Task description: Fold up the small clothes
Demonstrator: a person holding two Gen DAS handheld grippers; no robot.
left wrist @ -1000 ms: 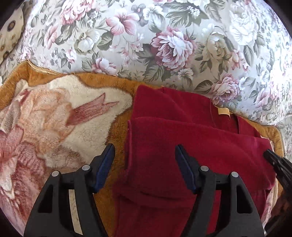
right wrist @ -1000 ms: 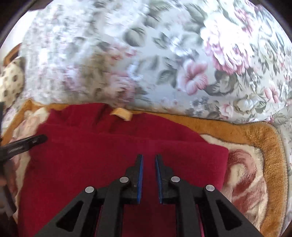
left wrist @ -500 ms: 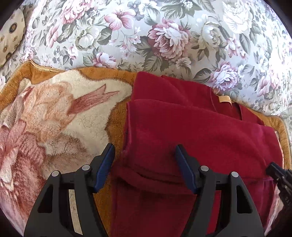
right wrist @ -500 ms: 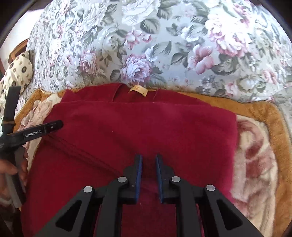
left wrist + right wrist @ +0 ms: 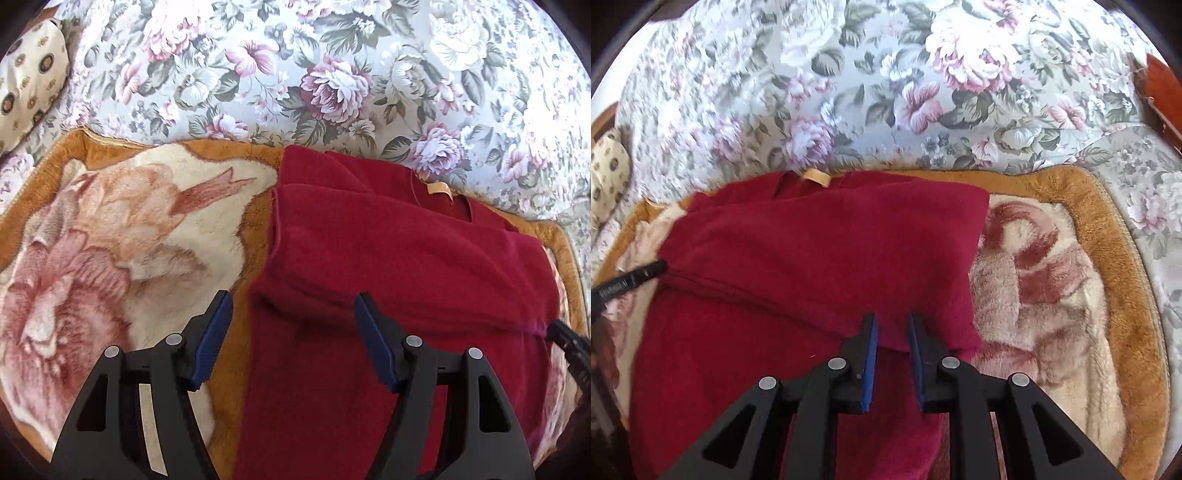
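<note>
A dark red fleece garment (image 5: 406, 258) (image 5: 812, 251) lies folded over on itself on a plush blanket, its tan neck label (image 5: 437, 190) (image 5: 816, 176) at the far edge. My left gripper (image 5: 291, 297) is open wide above the garment's left edge, one finger over the blanket and the other over the red cloth, holding nothing. My right gripper (image 5: 892, 317) is near the garment's right side. Its jaws are opening, and the near edge of the folded layer lies loose between them. Each gripper's tip shows at the edge of the other's view.
The orange-bordered cream and pink blanket (image 5: 129, 240) (image 5: 1052, 277) covers a floral sofa seat, with the floral backrest (image 5: 295, 74) (image 5: 923, 92) right behind. A spotted cushion (image 5: 29, 74) sits at the far left. A wooden arm (image 5: 1160, 88) shows at the far right.
Both grippers drew back toward the near side, so the fold's near edge now lies at their fingertips. The right jaws' gap has widened slightly. The garment stays flat.
</note>
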